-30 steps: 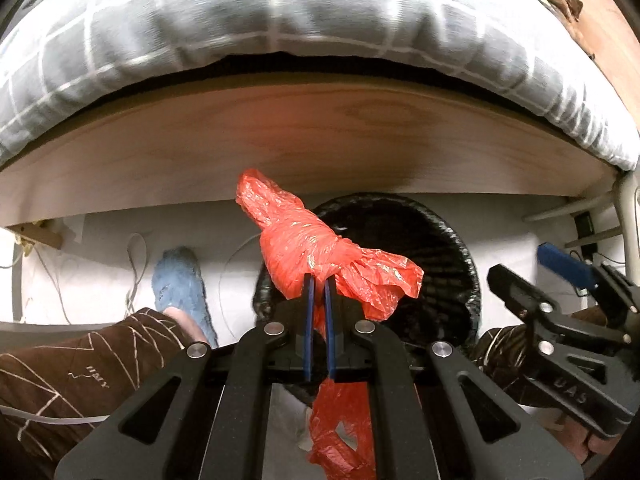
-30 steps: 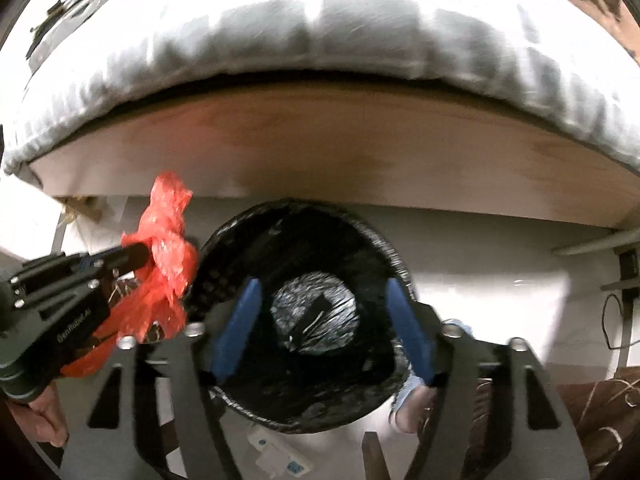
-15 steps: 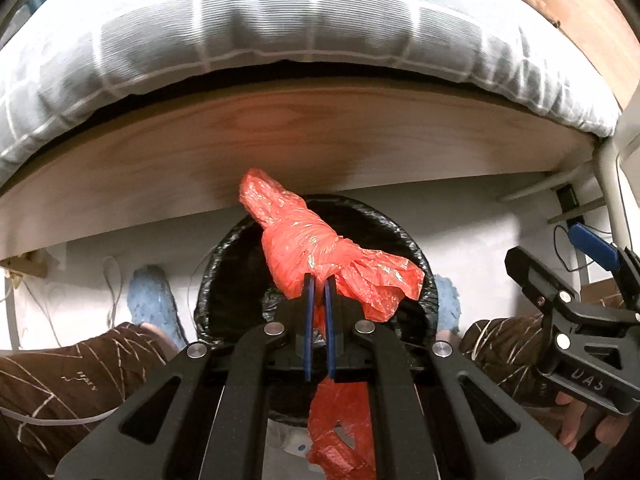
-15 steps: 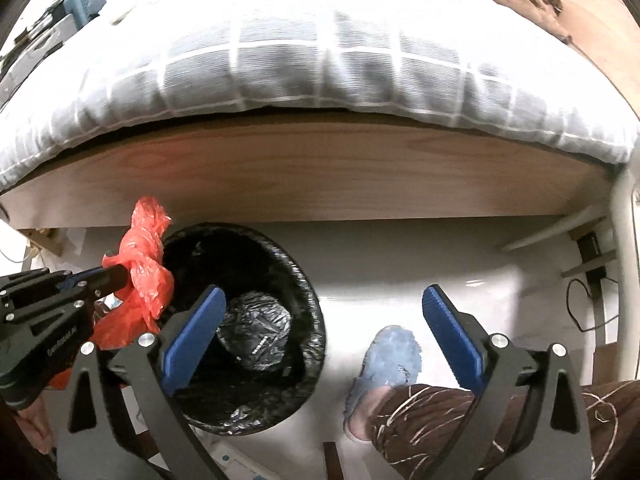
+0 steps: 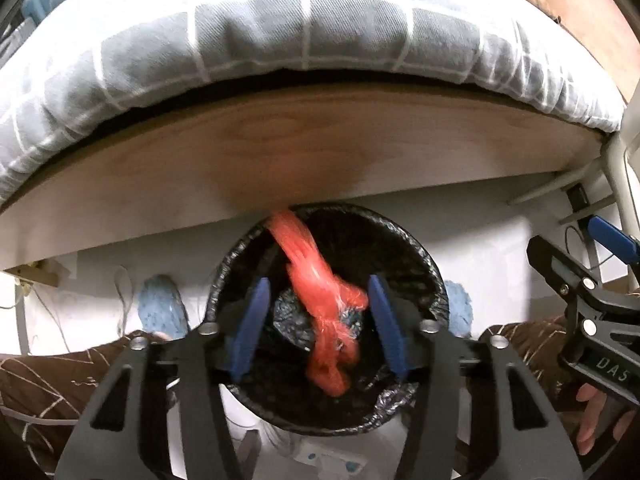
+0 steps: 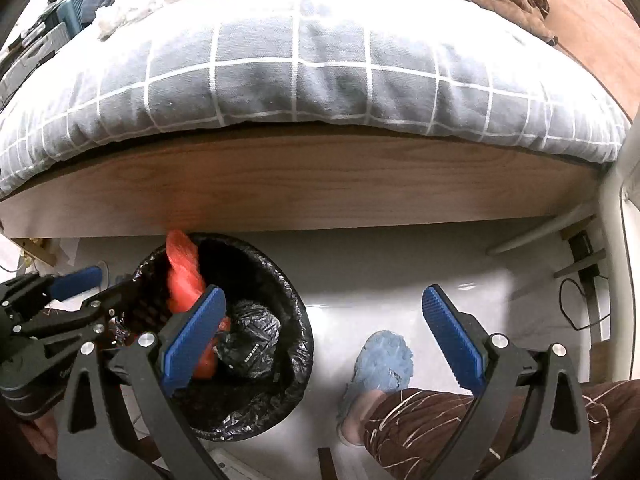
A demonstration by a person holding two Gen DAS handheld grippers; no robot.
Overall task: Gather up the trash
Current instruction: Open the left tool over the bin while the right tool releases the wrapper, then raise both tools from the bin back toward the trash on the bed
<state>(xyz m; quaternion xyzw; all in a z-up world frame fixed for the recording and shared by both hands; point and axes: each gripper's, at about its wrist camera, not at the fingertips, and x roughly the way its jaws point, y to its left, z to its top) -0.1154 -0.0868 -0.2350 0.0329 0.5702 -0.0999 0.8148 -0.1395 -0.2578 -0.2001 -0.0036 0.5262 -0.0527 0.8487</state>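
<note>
A red plastic bag [image 5: 316, 292], blurred, drops loose between my left gripper's [image 5: 318, 284] blue pads, whose jaws are opening and no longer press on it. Straight below it stands the round bin with a black liner [image 5: 436, 280]. In the right wrist view the red bag [image 6: 182, 276] hangs inside the bin [image 6: 304, 340], above a crumpled black bag [image 6: 252, 332], and the left gripper [image 6: 108, 284] reaches over the bin's left rim. My right gripper [image 6: 323, 294] stands wide open and holds nothing, to the right of the bin over white floor; it also shows at the left wrist view's right edge [image 5: 576, 252].
A wooden bed frame [image 6: 320, 184] with a grey checked duvet [image 6: 320, 72] overhangs the bin's far side. A person's foot in a blue slipper [image 6: 382, 360] and a brown patterned trouser leg [image 6: 440, 420] are right of the bin. Cables [image 6: 576, 304] and a metal post [image 6: 612, 260] stand far right.
The left jaws have parted and let go of the red bag, which is falling into the bin. The right gripper has moved right, off the bin, and opened wider.
</note>
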